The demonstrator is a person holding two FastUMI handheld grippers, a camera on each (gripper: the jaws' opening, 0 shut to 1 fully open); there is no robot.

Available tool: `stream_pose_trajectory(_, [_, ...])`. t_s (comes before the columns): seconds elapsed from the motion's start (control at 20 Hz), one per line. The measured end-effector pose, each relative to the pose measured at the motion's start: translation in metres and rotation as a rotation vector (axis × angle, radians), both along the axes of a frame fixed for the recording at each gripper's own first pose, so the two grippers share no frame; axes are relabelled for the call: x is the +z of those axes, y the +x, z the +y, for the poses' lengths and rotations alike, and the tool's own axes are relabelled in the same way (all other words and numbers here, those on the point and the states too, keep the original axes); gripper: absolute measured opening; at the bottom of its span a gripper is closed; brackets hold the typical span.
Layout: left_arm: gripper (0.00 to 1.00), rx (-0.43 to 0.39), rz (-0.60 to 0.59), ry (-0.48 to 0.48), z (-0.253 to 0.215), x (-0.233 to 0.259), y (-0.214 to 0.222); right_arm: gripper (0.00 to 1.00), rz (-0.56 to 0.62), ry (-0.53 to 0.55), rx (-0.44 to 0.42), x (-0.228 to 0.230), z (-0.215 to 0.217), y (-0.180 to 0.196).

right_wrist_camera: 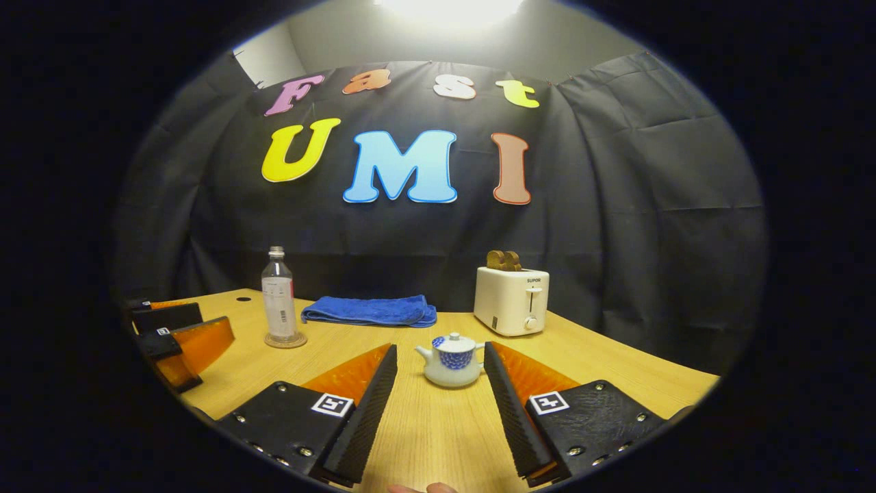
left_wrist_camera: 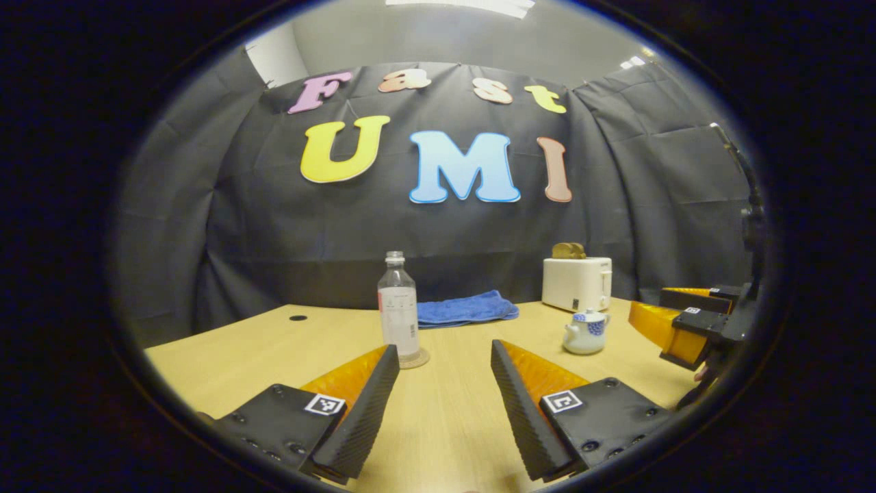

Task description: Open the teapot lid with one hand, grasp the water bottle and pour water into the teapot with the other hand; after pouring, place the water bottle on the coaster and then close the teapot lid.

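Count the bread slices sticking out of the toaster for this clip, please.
2, as the right gripper view shows: two brown slices side by side in the slots of the white toaster, at the table's back right, behind the teapot. The left gripper view blurs them together.

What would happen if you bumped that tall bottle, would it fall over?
Probably, yes. The water bottle is tall and narrow and stands on a small coaster, so a high push could tip it. It looks like thin clear plastic, likely light, and might dent under a hard squeeze.
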State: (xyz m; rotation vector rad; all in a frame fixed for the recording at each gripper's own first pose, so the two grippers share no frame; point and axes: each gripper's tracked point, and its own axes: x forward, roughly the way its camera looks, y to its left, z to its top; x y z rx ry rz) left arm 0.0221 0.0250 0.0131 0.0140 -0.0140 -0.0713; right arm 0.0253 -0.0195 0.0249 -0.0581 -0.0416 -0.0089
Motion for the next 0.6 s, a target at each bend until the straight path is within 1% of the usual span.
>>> stream_pose_trajectory(0.05, [0.95, -0.002, 0.001, 0.011, -0.007, -0.002, -0.004, 0.78, 0.011, -0.005, 0.018, -0.005, 0.009, -0.006])
stream_pose_trajectory(0.15, [0.95, -0.011, 0.005, -0.002, -0.013, -0.004, -0.009, 0.78, 0.043, 0.004, 0.043, -0.016, 0.017, -0.012])
stream_pose_trajectory(0.2, [0.95, -0.011, 0.010, -0.020, -0.014, -0.007, -0.011, 0.78, 0.055, 0.015, 0.041, -0.022, 0.017, -0.013])
stream_pose_trajectory(0.25, [0.95, 0.005, 0.005, -0.017, -0.011, -0.006, -0.013, 0.78, 0.057, 0.043, 0.036, -0.021, 0.014, -0.014])
stream_pose_trajectory(0.3, [0.95, 0.016, 0.005, -0.017, -0.009, -0.005, -0.012, 0.78, 0.046, 0.081, 0.020, -0.022, 0.011, -0.015])
stream_pose_trajectory(0.35, [0.95, 0.041, 0.012, -0.015, -0.005, -0.008, -0.013, 0.79, 0.038, 0.092, 0.002, -0.018, 0.007, -0.014])
stream_pose_trajectory(0.45, [0.95, 0.071, 0.012, -0.016, -0.002, -0.007, -0.013, 0.79, 0.038, 0.079, 0.001, -0.019, 0.014, -0.010])
stream_pose_trajectory(0.5, [0.95, 0.073, 0.013, -0.016, -0.003, -0.006, -0.014, 0.79, 0.040, 0.052, 0.007, -0.021, 0.020, -0.010])
stream_pose_trajectory(0.6, [0.95, 0.065, 0.012, -0.016, -0.008, -0.006, -0.014, 0.79, 0.040, 0.044, 0.046, -0.023, 0.032, -0.015])
